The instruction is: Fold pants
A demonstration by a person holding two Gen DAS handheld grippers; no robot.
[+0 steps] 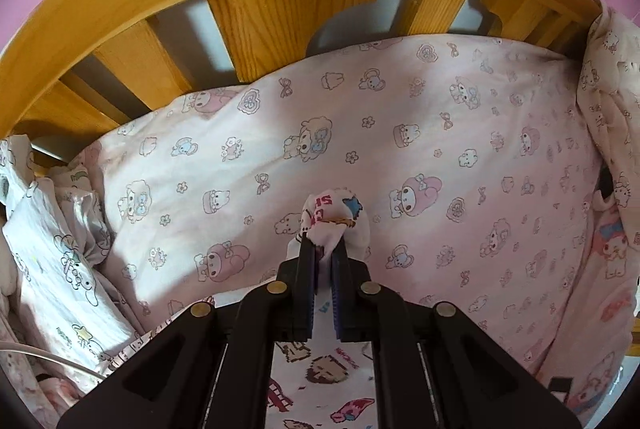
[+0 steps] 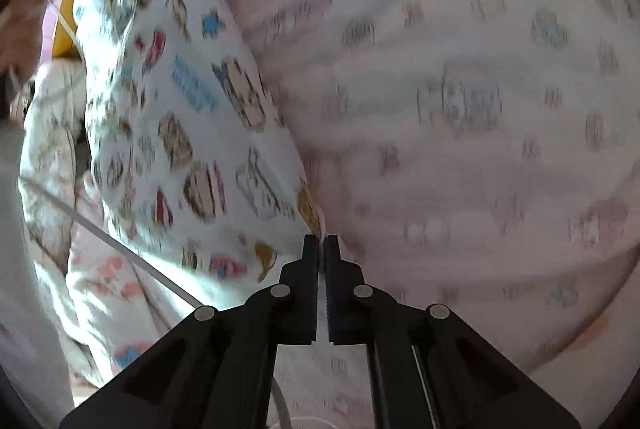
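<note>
The pants are white with colourful pixel-style prints. In the left wrist view my left gripper (image 1: 323, 249) is shut on a bunched corner of the pants (image 1: 334, 213); more of the cloth hangs below the fingers. In the right wrist view my right gripper (image 2: 321, 243) is shut on an edge of the pants (image 2: 192, 117), which stretch up and to the left from the fingertips. The right view is blurred by motion.
A pink cartoon-print bed sheet (image 1: 400, 133) covers the mattress. A wooden slatted bed rail (image 1: 256, 17) runs along the far side. Crumpled printed bedding (image 1: 60, 249) lies at the left, more (image 1: 612, 101) at the right. A white cable (image 2: 120, 249) crosses the left.
</note>
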